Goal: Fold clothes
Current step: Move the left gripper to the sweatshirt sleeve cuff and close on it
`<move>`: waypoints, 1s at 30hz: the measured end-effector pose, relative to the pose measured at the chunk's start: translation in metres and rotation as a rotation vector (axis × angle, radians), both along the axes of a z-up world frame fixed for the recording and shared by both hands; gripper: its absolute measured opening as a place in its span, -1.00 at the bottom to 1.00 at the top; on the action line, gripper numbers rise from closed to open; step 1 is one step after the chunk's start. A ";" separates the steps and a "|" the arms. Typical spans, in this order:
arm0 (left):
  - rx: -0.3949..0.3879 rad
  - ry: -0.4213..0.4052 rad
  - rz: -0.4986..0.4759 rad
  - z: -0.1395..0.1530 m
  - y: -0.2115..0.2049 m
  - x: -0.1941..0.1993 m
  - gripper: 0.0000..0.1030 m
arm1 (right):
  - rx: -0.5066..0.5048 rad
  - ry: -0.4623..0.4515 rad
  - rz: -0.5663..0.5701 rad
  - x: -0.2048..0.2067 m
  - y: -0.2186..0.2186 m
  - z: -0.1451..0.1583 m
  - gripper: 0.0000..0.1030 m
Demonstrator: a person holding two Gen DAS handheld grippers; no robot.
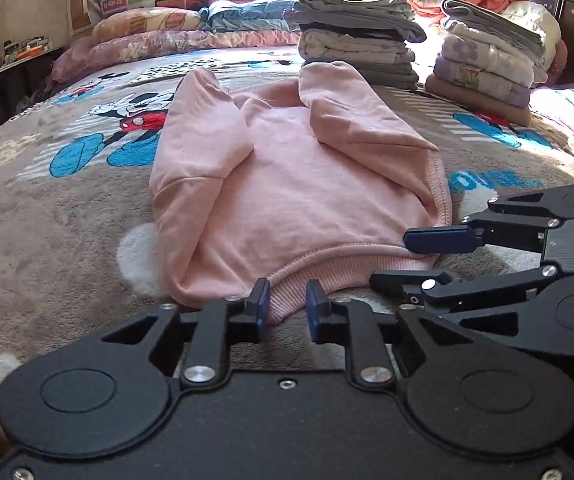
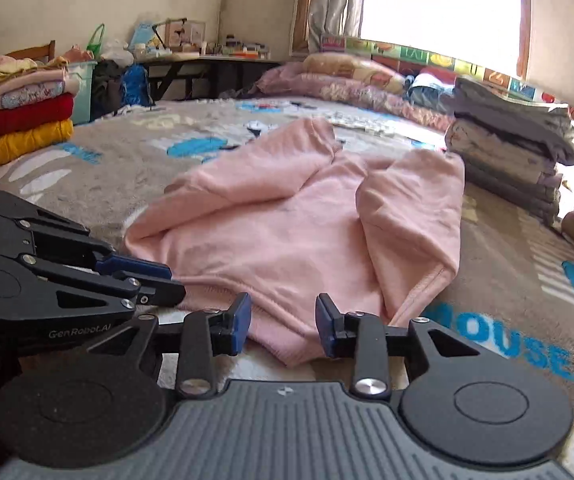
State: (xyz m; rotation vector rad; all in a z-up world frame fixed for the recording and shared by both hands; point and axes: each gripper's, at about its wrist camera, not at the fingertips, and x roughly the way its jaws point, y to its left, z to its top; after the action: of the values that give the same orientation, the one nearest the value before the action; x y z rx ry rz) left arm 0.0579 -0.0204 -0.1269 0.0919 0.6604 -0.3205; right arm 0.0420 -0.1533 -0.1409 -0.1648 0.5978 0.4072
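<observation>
A pink sweatshirt (image 1: 287, 184) lies flat on the cartoon-print blanket (image 1: 67, 200), both sleeves folded in over its body. In the left wrist view my left gripper (image 1: 287, 312) is open, its blue pads on either side of the ribbed hem (image 1: 283, 300) without pressing it. My right gripper (image 1: 415, 260) sits just to the right at the same hem. In the right wrist view the right gripper (image 2: 283, 320) is open around the sweatshirt's (image 2: 287, 232) near edge, and the left gripper (image 2: 171, 280) reaches in from the left.
Two stacks of folded clothes (image 1: 359, 40) (image 1: 487, 72) stand at the far right of the bed, with pillows (image 1: 167, 36) along the headboard. Another folded stack (image 2: 27, 120) sits at the bed's left corner. A cluttered desk (image 2: 207, 56) stands by the wall.
</observation>
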 end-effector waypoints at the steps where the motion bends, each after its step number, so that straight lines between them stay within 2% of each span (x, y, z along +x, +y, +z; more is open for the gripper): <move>1: -0.023 0.003 -0.007 0.004 0.001 -0.002 -0.29 | -0.013 0.002 0.021 0.000 0.000 -0.005 -0.25; 4: -0.052 -0.017 0.003 0.017 0.004 -0.003 -0.21 | -0.014 0.008 0.034 -0.006 -0.003 0.005 -0.24; 9: -0.117 -0.023 0.081 0.041 0.022 0.013 -0.21 | 0.347 0.061 -0.072 -0.006 -0.045 0.010 -0.01; 11: -0.156 0.002 0.120 0.048 0.033 0.024 -0.18 | 0.429 0.052 -0.099 0.000 -0.055 0.012 0.08; 13: -0.186 0.023 0.146 0.053 0.042 0.038 -0.05 | 0.493 0.043 -0.093 0.004 -0.062 0.013 0.32; 15: -0.199 0.037 0.169 0.057 0.048 0.051 0.03 | 0.535 0.033 -0.088 0.008 -0.067 0.010 0.34; 19: -0.195 0.030 0.186 0.069 0.055 0.081 0.03 | 0.578 -0.006 -0.128 0.018 -0.076 0.008 0.34; 21: -0.190 0.020 0.182 0.077 0.055 0.098 0.03 | 0.562 -0.062 -0.145 0.024 -0.080 0.013 0.34; 24: -0.185 0.013 0.168 0.089 0.053 0.128 0.03 | 0.533 -0.092 -0.177 0.036 -0.086 0.013 0.34; 30: -0.159 0.031 0.143 0.101 0.043 0.194 0.03 | 0.520 -0.010 -0.312 0.067 -0.103 -0.006 0.38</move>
State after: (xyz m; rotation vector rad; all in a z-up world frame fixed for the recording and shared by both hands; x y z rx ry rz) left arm 0.2520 0.0228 -0.0260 -0.1117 0.6661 -0.2355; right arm 0.1089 -0.2560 -0.1468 0.4198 0.4806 0.2466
